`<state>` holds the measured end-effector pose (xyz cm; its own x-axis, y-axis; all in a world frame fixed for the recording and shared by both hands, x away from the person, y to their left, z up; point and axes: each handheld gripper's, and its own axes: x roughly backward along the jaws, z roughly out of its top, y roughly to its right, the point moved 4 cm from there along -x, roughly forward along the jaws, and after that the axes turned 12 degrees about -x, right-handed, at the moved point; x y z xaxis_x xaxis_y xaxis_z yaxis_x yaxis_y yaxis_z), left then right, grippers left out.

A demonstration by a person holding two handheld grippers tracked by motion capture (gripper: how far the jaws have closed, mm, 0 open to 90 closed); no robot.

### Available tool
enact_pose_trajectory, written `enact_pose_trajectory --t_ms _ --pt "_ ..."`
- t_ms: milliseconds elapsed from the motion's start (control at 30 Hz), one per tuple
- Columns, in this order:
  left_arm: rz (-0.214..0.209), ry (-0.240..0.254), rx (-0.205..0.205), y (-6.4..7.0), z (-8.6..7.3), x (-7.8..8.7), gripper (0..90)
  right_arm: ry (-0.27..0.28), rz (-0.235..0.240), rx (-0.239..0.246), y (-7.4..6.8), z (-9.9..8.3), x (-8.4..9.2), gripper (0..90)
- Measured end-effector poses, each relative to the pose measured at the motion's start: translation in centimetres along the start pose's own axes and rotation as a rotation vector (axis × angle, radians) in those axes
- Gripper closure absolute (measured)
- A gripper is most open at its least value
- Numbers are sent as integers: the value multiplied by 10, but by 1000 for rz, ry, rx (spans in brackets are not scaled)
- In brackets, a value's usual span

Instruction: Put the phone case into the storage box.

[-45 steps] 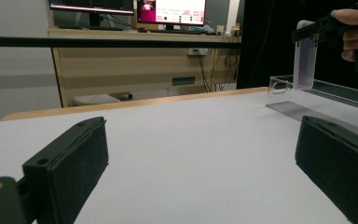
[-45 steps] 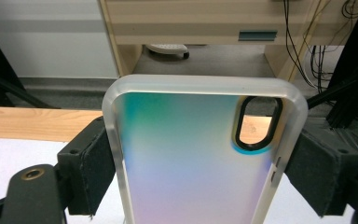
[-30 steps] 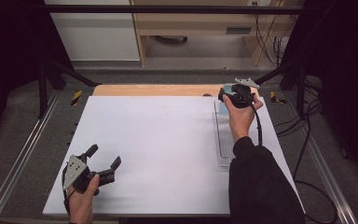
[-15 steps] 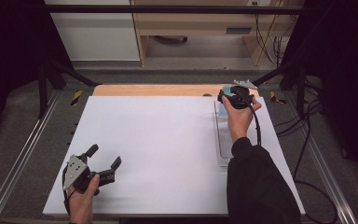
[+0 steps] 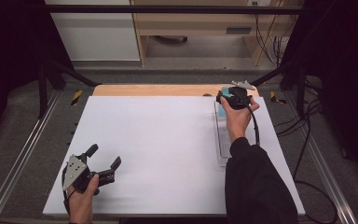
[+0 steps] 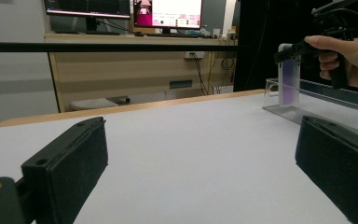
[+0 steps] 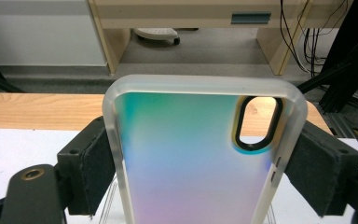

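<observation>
A translucent phone case (image 7: 186, 163) with a teal-to-violet sheen and an oval camera cut-out stands upright between my right gripper's (image 7: 203, 156) jaws, which are shut on its two long edges. From above, the right gripper (image 5: 223, 99) holds the phone case (image 5: 221, 112) over the far end of a clear plastic rack (image 5: 223, 142) at the table's right side. Whether the case's lower edge touches the rack is hidden. My left gripper (image 5: 105, 156) rests at the near left of the white table (image 5: 158, 140), open, with nothing between its pads (image 6: 70, 163). In the left gripper view the phone case (image 6: 290, 77) stands upright in the rack (image 6: 321, 100).
A wooden strip (image 5: 158, 90) runs along the table's far edge. Metal rails (image 5: 23, 154) flank the table on both sides. Cables (image 5: 303, 154) trail on the floor to the right. A desk with monitors (image 6: 168, 11) stands beyond the table.
</observation>
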<state>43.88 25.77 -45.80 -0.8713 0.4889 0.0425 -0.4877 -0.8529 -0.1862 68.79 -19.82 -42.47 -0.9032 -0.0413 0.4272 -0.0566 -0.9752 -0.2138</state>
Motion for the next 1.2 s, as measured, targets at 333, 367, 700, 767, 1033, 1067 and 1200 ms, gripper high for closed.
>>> enact_pose_trajectory --t_ms 333,367,700,767,1033,1067,1200 --pt "-3 0 -1 1 0 0 17 -1 -6 -5 3 0 -2 176" --pt "-3 1 -1 1 0 0 17 -1 -6 -4 3 0 -2 176" --pt "-6 5 1 1 1 -1 17 0 4 -12 2 -1 -4 176" --pt "-5 5 1 1 1 -1 17 2 3 -7 2 -1 -4 176" --pt "-7 3 -3 2 1 -1 17 -3 3 -6 0 -3 -6 176" --pt "-7 3 -3 2 1 -1 17 -5 5 -9 -1 -3 -6 175" --pt "-7 3 -3 2 1 -1 17 -2 6 -11 -2 -3 -6 176"
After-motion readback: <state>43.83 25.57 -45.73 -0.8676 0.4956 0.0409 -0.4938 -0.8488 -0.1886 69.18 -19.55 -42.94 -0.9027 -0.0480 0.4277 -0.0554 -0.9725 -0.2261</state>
